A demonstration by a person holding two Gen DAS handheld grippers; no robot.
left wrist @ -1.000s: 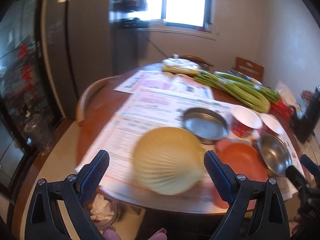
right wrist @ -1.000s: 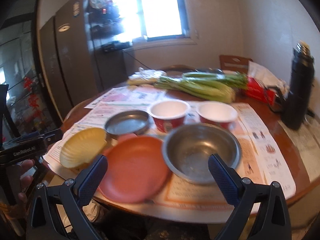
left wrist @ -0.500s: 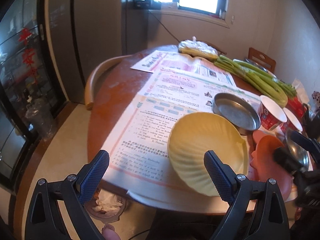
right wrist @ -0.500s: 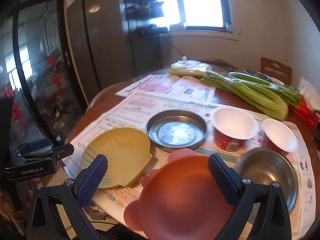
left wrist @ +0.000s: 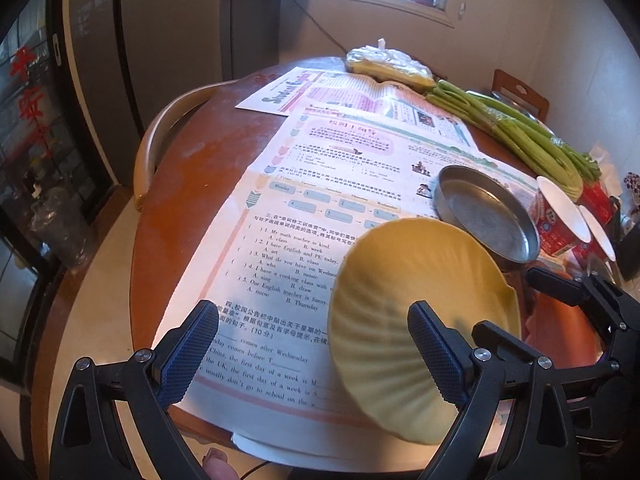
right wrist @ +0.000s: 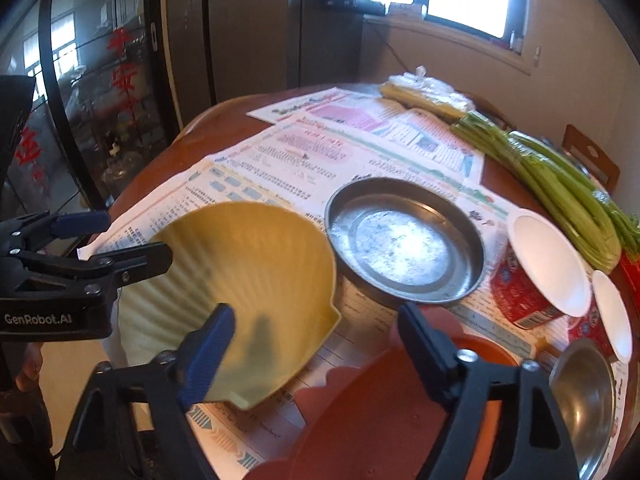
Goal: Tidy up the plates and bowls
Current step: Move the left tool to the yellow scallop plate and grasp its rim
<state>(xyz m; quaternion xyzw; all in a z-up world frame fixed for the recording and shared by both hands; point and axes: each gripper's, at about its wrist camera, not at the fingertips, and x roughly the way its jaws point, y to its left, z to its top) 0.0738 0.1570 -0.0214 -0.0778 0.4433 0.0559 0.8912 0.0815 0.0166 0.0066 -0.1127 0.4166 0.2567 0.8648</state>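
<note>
Nearest us, our right gripper [right wrist: 316, 332] hangs over the table's near edge with its jaws closing, about half spread; the gap between them frames the near rim of the yellow shell-shaped plate [right wrist: 240, 280] and the scalloped edge of the orange plate [right wrist: 380, 420], but the pads press on neither. Our left gripper [left wrist: 308, 356] stands wide open with nothing in its grasp: its right finger [left wrist: 436, 356] sits over the yellow shell-shaped plate's ribbed surface, whether touching we cannot tell, and its left finger [left wrist: 184, 356] hangs over the printed newspaper [left wrist: 312, 208] that covers the round wooden table [left wrist: 192, 184]. The yellow plate lies on that paper at the near edge, with the orange plate just beside it on the right. Beyond them sits a shallow round metal pan [right wrist: 404, 240], close against the yellow plate's far rim. To the right stand two red paper cups with white lids [right wrist: 540, 272], and a steel bowl [right wrist: 584, 396] sits near the orange plate. Farther back, a bundle of green celery stalks [right wrist: 560, 184] lies along the table, and a clear bag of yellow food [left wrist: 388, 66] rests at the far edge.
</note>
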